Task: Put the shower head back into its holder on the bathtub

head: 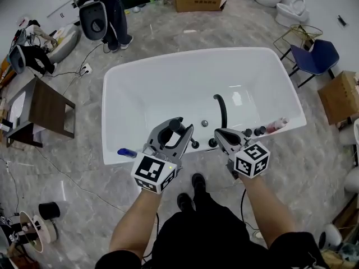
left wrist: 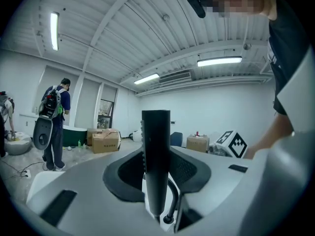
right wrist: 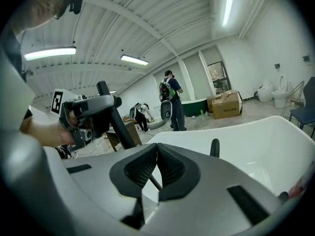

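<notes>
- Left gripper (head: 176, 129): clamping the shower head (left wrist: 156, 146), with a pad pressing on each side of the black handle. In the left gripper view the handle's long axis is standing upright across the jaws. The hose (left wrist: 172, 203) is leaving from its lower end.
- Right gripper (right wrist: 156, 154): the pads are meeting with nothing between them. It is hovering to the right of the left gripper, apart from it, and carrying no load.
- Both grippers are hanging over the near rim of the bathtub (head: 110, 116), which is where the shower head is at present, lifted clear of the rim.
- Small dark fittings (head: 212, 143) are sitting on the rim between the two grippers, just right of the shower head and below it. Judgement: the holder is among these. Which one I cannot tell.
- Further along the rim, the knobs (head: 252, 131) are lying beside the right gripper. Beyond them the curved black spout (head: 222, 110) is arching over the basin.
- Judgement: the coming move is turning on keeping the handle upright and bringing its hose end down and rightward onto the rim fitting. The left hand is doing the placing. The right is nearer the fittings, so it is free to steady.
</notes>
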A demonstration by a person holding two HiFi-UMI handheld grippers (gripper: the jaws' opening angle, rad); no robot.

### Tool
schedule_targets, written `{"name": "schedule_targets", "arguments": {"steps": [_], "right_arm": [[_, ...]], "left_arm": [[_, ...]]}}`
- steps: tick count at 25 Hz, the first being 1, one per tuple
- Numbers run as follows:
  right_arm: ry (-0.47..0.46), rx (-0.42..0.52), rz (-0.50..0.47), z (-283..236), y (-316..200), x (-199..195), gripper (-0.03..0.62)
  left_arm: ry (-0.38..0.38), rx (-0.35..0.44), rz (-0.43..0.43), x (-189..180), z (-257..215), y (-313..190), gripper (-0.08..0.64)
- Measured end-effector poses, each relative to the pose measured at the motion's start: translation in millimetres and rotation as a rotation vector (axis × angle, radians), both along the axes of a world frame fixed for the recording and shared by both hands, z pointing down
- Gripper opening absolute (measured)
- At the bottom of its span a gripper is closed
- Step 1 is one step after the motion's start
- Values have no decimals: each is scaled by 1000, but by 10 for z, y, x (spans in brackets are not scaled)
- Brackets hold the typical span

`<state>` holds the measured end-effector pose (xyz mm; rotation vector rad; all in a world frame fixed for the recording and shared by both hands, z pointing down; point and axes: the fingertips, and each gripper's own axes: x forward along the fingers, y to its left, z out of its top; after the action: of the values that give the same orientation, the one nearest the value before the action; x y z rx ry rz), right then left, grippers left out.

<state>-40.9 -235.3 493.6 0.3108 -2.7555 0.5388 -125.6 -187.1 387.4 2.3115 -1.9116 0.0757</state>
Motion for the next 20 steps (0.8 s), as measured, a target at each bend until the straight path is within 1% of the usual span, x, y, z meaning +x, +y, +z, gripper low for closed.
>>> {"name": "schedule_targets", "arguments": {"steps": [6, 11, 16, 20], "right_arm": [[-35, -8, 29, -105, -16, 125, 15], [-27, -27, 46, -48, -8, 168, 15], [-19, -44, 53, -5, 2, 182, 15], [-17, -53, 63, 21, 9, 254, 15]], "left_arm": [[-15, -76, 9, 57, 382, -176, 135], [-7, -146, 20, 65, 720, -254, 135], [-16, -203, 46, 90, 1013, -341, 135], [-25, -241, 70, 188, 1238, -385, 135]]}}
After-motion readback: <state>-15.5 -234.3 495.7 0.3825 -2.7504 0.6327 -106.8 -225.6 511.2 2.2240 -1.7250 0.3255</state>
